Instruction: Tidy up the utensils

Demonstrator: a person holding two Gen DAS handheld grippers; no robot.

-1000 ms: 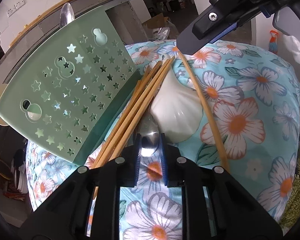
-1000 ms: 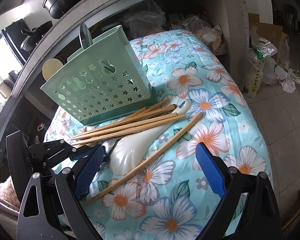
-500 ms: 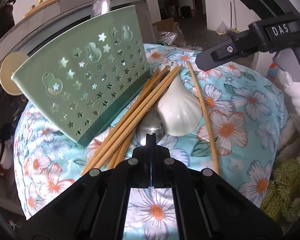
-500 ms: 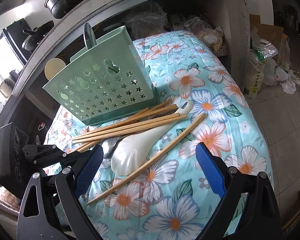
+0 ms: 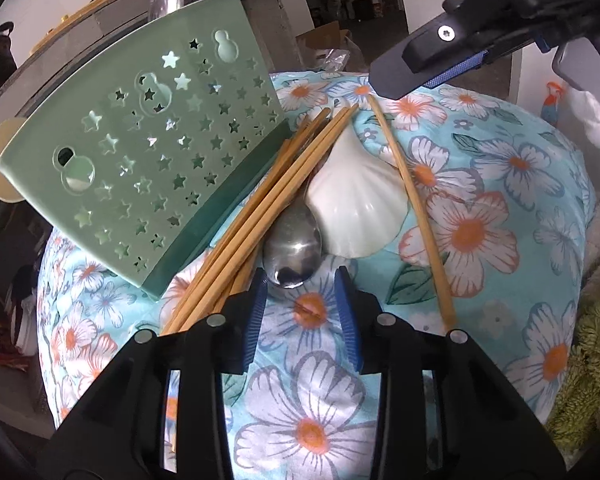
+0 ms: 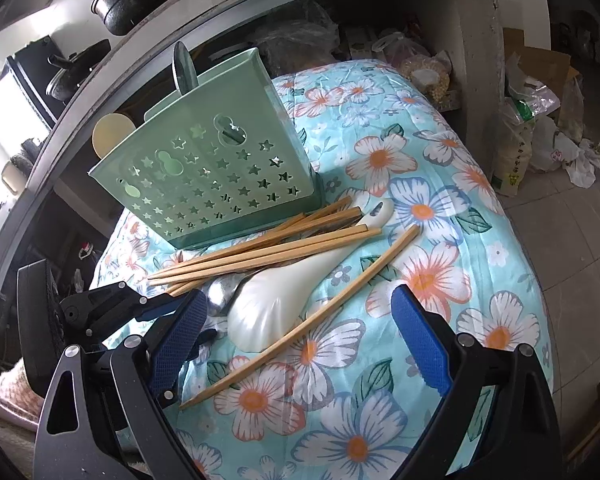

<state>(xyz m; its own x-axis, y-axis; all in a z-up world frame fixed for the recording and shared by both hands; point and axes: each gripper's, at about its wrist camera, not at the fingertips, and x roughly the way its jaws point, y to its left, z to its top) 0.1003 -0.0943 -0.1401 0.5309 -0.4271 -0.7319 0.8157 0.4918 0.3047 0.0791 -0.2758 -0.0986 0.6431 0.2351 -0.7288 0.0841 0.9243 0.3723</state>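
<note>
Left wrist view: the left gripper (image 5: pixel 302 292) points down at the metal spoon (image 5: pixel 293 251), whose bowl lies just ahead of the tips at about 12 o'clock. Its jaws are opening and the blue pads (image 5: pixel 256 320) stand clear of the spoon, so nothing is grasped. The chopsticks (image 5: pixel 260 220) run toward 1 o'clock beside the green utensil holder (image 5: pixel 140 160) at 10 o'clock; the white ceramic spoon (image 5: pixel 356 208) lies just right of the metal one, touching it. All rest on a floral cloth (image 5: pixel 480 240).

Right wrist view: the right gripper (image 6: pixel 296 332) hovers with jaws spread wide, empty, above the white spoon and a lone chopstick (image 6: pixel 308 320). The holder stands at 11 o'clock and already carries a spoon.

The step in hand looks like picking up the metal spoon; next the left jaws must advance around its bowl and close.
</note>
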